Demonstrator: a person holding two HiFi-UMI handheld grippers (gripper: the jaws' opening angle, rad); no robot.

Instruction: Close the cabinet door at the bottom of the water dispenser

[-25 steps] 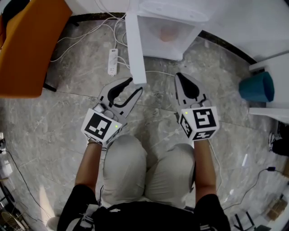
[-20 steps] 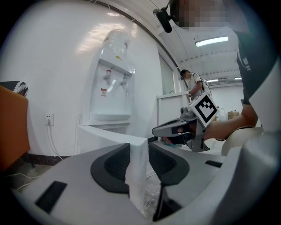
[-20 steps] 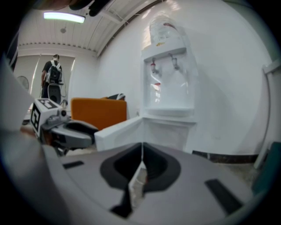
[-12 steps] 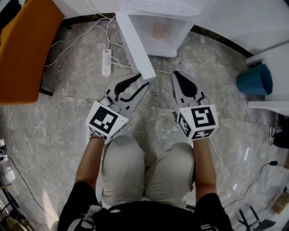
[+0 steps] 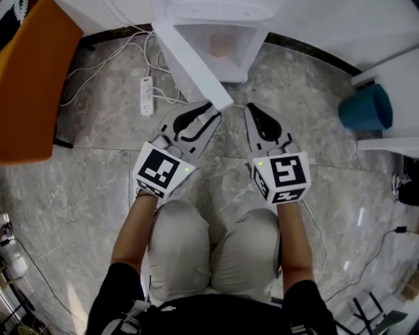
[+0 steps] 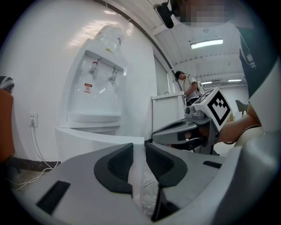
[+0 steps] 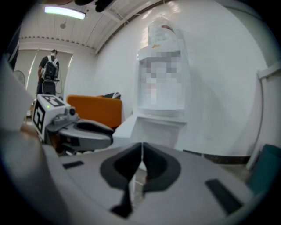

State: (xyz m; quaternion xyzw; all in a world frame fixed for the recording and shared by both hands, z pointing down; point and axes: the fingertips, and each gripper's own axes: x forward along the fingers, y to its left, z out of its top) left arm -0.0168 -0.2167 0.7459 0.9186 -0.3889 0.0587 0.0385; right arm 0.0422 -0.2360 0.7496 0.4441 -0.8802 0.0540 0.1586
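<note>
Marble floor [image 5: 85, 183]; water dispenser [image 5: 216, 26] far centre. Cabinet door [image 5: 193, 69] is ajar, but its free edge has swung right since a second ago. Left gripper [image 5: 204, 112] jaws just closed onto that edge, grasping it. Right gripper [image 5: 254, 110] clenched, empty. I'd judge it half closed.

Head view: high up, looking steeply down on the floor [image 5: 85, 176], with the water dispenser [image 5: 216, 13] at the top edge.

Left gripper view: low and close, facing the dispenser front; right gripper [image 6: 156, 135] is alongside.

Right gripper view: likewise low; left gripper [image 7: 109, 132] is alongside.

All three share the cabinet door [image 5: 193, 65].
</note>
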